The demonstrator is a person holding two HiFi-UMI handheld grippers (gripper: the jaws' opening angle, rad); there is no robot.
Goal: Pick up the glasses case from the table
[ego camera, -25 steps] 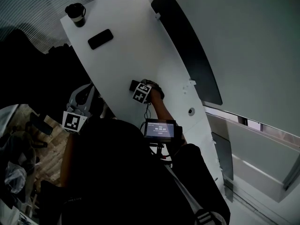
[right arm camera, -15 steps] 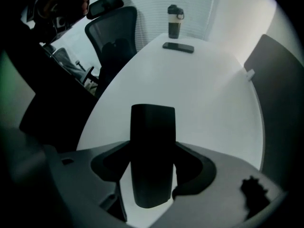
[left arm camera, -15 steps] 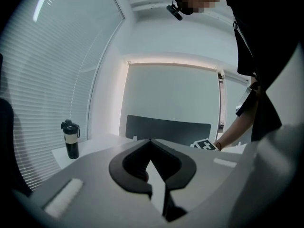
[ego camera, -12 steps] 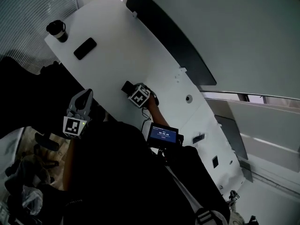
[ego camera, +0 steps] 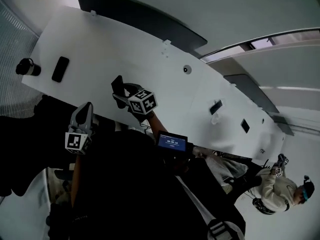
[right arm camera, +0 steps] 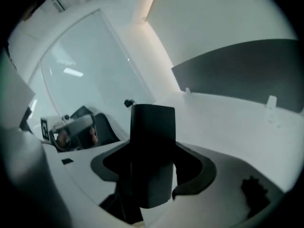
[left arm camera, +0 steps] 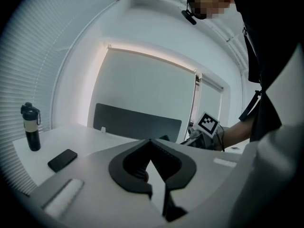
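The right tool [ego camera: 125, 95] clamps the glasses case [right arm camera: 151, 151], which stands upright between its jaws and, in the head view, juts toward 11 o'clock over the white worktop [ego camera: 100, 49]. The case is dark, smooth and oblong with rounded corners. The left tool [left arm camera: 151, 144], at the case's 8 o'clock, is closed on nothing

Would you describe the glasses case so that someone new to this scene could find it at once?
Start at the long white table and go to its near edge, where the right gripper sits. The glasses case is the dark oblong block clamped between its jaws; the other dark slab, a phone, lies flat by the bottle.
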